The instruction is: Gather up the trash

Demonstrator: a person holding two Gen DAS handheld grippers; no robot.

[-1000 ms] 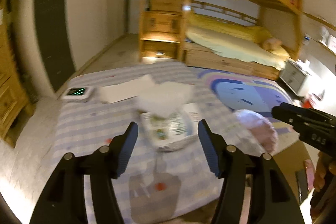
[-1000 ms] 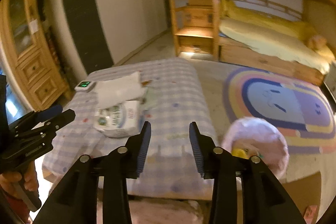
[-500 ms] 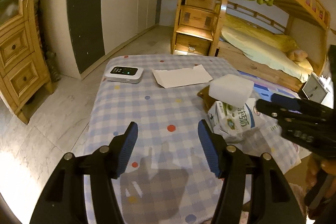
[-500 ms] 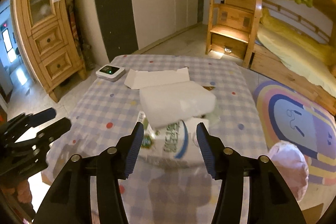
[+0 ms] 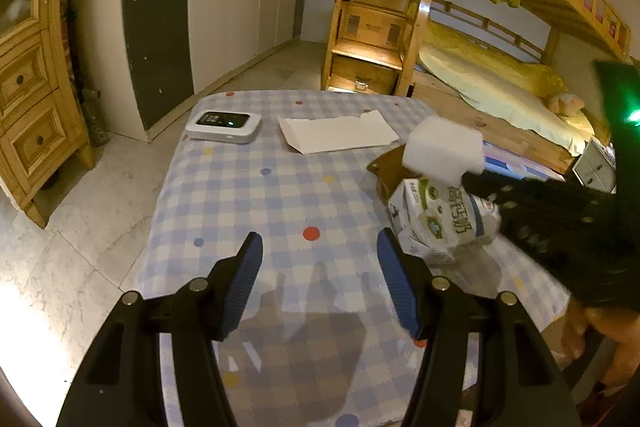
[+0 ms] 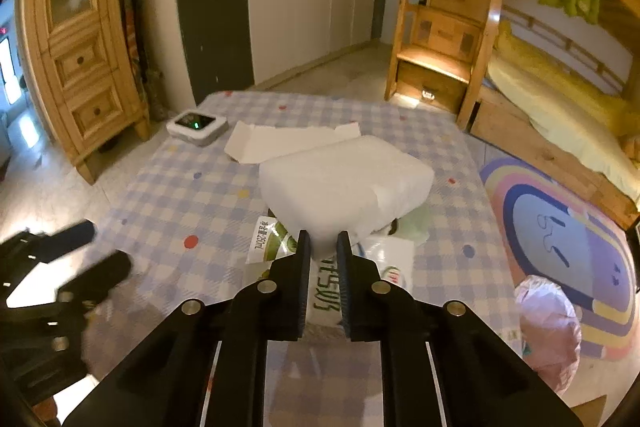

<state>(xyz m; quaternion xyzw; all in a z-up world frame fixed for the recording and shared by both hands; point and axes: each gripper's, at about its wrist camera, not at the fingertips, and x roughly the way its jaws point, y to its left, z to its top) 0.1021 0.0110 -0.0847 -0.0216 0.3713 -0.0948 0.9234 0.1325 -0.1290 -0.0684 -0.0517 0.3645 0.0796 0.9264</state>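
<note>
A white foam block [image 6: 344, 183] lies on top of crumpled milk cartons [image 6: 320, 291] on the checked tablecloth [image 6: 180, 195]. My right gripper [image 6: 323, 251] has its jaws closing, and the pads pinch the block's near corner. In the left wrist view the foam block [image 5: 442, 155] and cartons [image 5: 440, 223] sit at the right, with the right gripper [image 5: 480, 183] reaching in from there. My left gripper [image 5: 320, 259] stands open over bare cloth, left of the cartons, with nothing between its fingers. A torn white paper sheet [image 5: 340, 135] lies farther back.
A white device with a green light [image 5: 224, 125] sits at the table's far left corner. A brown scrap [image 5: 390, 167] lies behind the cartons. A pink bag [image 6: 548, 327] stands on the floor at the right, by a rainbow rug [image 6: 560, 227]. A wooden cabinet [image 6: 80, 67] and bunk bed [image 5: 480, 67] flank the table.
My right gripper came in over the cartons and its jaws narrowed from wide apart onto the foam block's near corner. My left gripper swung left off the cartons, then held still, open.
</note>
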